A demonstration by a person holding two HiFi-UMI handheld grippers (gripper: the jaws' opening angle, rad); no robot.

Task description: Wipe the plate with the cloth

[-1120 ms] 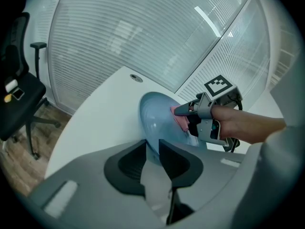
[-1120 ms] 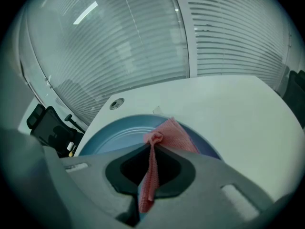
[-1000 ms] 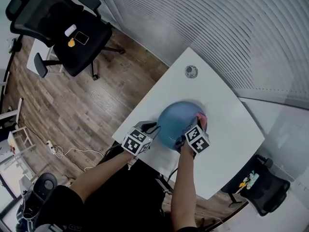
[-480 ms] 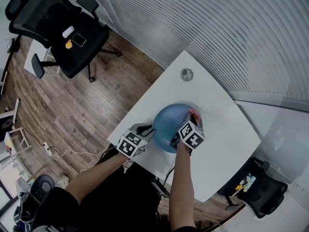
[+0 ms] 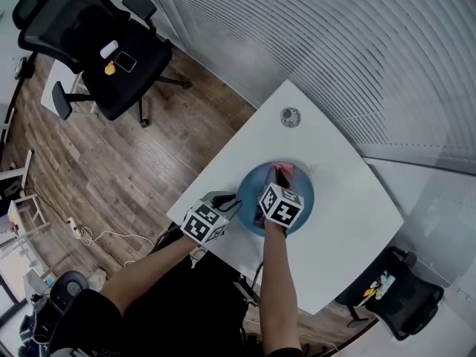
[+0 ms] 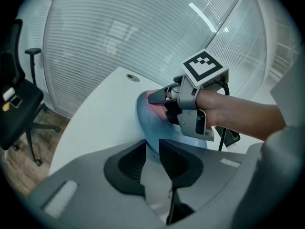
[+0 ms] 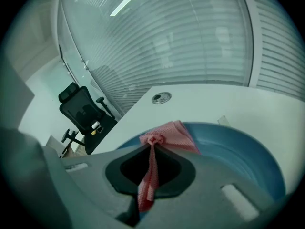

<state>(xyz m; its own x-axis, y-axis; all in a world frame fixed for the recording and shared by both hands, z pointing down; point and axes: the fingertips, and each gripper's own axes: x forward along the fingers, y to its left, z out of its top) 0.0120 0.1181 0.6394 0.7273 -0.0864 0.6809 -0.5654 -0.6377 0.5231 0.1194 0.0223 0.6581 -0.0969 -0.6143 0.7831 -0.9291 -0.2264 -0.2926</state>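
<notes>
**Cloth sweeping along the plate's far rim**

The right gripper (image 5: 278, 183) is travelling left across the blue plate (image 5: 307, 197), and that's the big change. A second ago the pink cloth (image 5: 282, 171) was working at the plate's right rim; now it is sitting on the far rim, about the middle. The jaws are pinching tight on a gathered fold of the cloth. The rest is fanning out ahead of the tips onto the blue surface, and the right gripper view is showing that plainly.

Meanwhile the left gripper (image 5: 230, 200) is staying put at the plate's near-left edge. Its jaws are drawn narrow with the rim clamped between the pads, bracing the plate on the white table (image 5: 346, 199). The plate is lying close to the table's near-left edge, well apart from the round grommet (image 5: 290, 117) out at the far corner.

So the wipe is clearly under way, with a stroke running round the far arc. The left side is probably still waiting for its pass, and the centre is hiding under the gripper. I'm judging the job as partway through, with the steadying grip doing its part.
</notes>
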